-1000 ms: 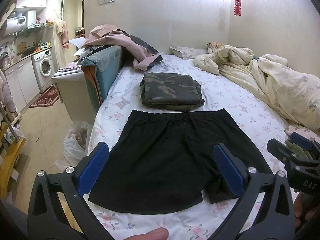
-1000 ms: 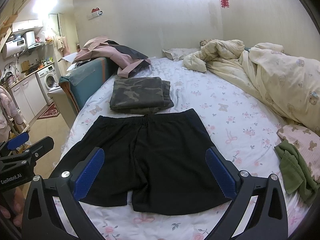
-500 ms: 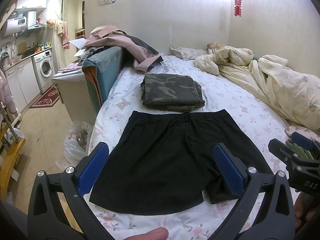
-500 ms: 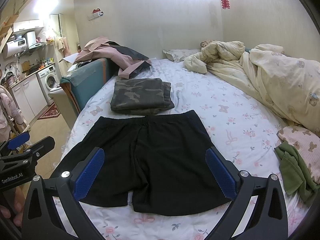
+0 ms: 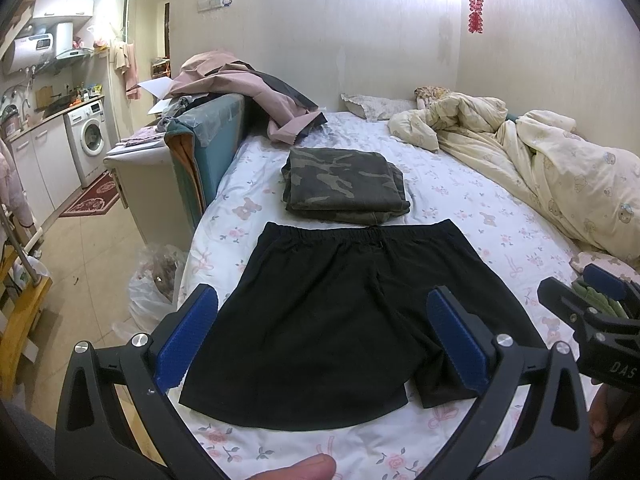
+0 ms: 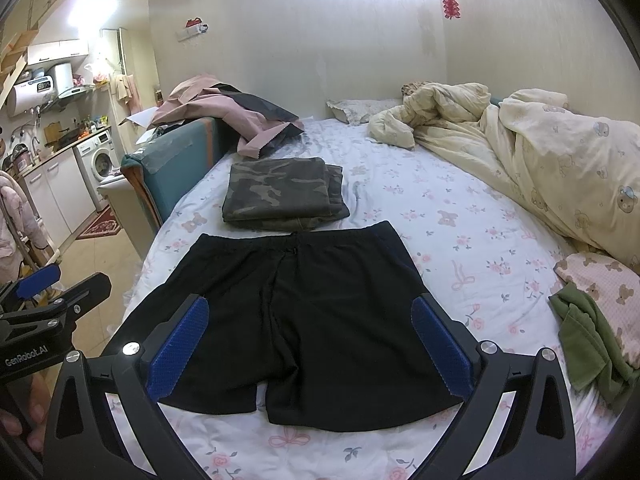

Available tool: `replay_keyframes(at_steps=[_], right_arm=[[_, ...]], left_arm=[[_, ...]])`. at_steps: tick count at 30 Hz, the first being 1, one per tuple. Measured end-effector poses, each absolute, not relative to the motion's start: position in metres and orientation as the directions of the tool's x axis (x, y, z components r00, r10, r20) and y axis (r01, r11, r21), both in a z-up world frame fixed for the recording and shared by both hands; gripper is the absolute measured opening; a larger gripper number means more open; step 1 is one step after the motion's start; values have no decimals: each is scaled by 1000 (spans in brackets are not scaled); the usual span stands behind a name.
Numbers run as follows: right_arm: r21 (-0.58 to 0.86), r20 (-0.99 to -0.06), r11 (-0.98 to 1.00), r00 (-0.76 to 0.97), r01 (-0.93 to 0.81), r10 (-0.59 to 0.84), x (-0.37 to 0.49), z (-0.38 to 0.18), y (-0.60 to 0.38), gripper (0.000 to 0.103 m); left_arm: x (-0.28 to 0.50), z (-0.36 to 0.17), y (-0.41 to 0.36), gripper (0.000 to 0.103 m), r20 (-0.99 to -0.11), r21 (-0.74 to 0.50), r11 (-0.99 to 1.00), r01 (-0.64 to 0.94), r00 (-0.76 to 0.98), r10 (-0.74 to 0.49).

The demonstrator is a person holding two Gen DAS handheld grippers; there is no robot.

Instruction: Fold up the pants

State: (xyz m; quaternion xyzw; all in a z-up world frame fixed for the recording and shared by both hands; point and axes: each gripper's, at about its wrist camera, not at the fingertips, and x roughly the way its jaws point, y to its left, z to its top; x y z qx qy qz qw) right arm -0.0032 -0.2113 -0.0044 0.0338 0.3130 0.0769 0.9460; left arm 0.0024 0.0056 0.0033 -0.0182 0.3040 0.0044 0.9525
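Note:
Black shorts (image 5: 340, 312) lie flat on the floral bed sheet (image 5: 472, 216), waistband far, leg hems near; they also show in the right wrist view (image 6: 304, 312). My left gripper (image 5: 322, 340) is open and empty, held above the near left part of the shorts. My right gripper (image 6: 306, 346) is open and empty above the hems. Each gripper shows at the edge of the other's view, the right one (image 5: 592, 316) and the left one (image 6: 44, 308).
Folded camouflage pants (image 5: 346, 186) lie just beyond the waistband. A cream duvet (image 5: 540, 168) fills the bed's right side. Green and pink clothes (image 6: 592, 328) lie at the near right. A teal board (image 5: 208, 148) with pink clothing stands along the left edge.
Both grippers drifted very slightly; the shorts lie as before.

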Motion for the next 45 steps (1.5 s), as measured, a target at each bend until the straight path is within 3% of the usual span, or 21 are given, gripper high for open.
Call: replay_keyframes(at_steps=[27,31,37,41,43,45], right_arm=[[119,-593,985,787,-123,170,-5,-1,-202,103],[171,-604,980,774,-105,189,-2,-2,-212,103],[328,-684,940,710,95,167,22,-26,-286,103],[394,-787,866,599,307,146,43,-71,-354,102],[422,-825,826,537,374,178,50,-99,-380,90],[401,-858,809,486,430,167,52,-124,-396,87]], left_arm=[[2,3,7,103,-580,-32,999,-22,814,0],[2,3,9,103,-588,-36,999,-27,809,0],[8,-2,20,103,-617,-25,998,-62,786,33],[12,-9,25,103,-654,-12,996,-85,754,57],[16,-13,26,103,-676,-19,996,-86,735,51],[19,-14,27,103,-690,-27,995,-91,722,47]])
